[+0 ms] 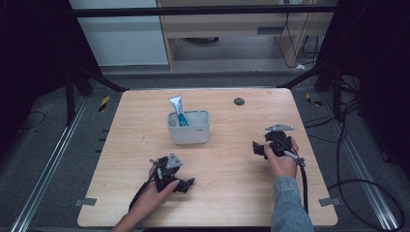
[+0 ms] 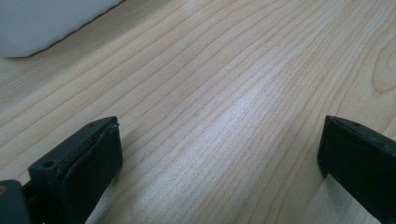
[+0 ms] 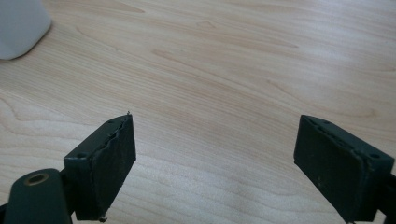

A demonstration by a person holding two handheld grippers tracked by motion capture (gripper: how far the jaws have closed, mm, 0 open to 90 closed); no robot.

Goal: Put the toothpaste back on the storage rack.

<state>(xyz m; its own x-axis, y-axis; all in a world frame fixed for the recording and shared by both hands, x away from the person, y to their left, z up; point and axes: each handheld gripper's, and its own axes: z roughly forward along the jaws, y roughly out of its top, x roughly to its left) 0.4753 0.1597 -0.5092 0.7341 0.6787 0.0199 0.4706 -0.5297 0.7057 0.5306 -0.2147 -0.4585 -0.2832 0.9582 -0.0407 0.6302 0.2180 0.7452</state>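
Observation:
A white rectangular bin point(image 1: 189, 127) stands at the middle of the wooden table point(image 1: 145, 111), with a white and teal tube point(image 1: 178, 110) sticking up from its left side. My left gripper point(image 1: 186, 184) lies low over the table in front of the bin, held by a hand, and its jaws point right. In the left gripper view my left gripper point(image 2: 219, 149) is open, with bare wood between the jaws. My right gripper point(image 1: 256, 148) hovers right of the bin, jaws aimed left. The right gripper point(image 3: 215, 149) is open too, holding nothing.
A dark round grommet point(image 1: 239, 101) sits near the table's far edge. A corner of the bin point(image 2: 42, 23) appears at top left of the left gripper view, and another corner of the bin point(image 3: 18, 28) at top left of the right gripper view. Cables trail off the table's right side.

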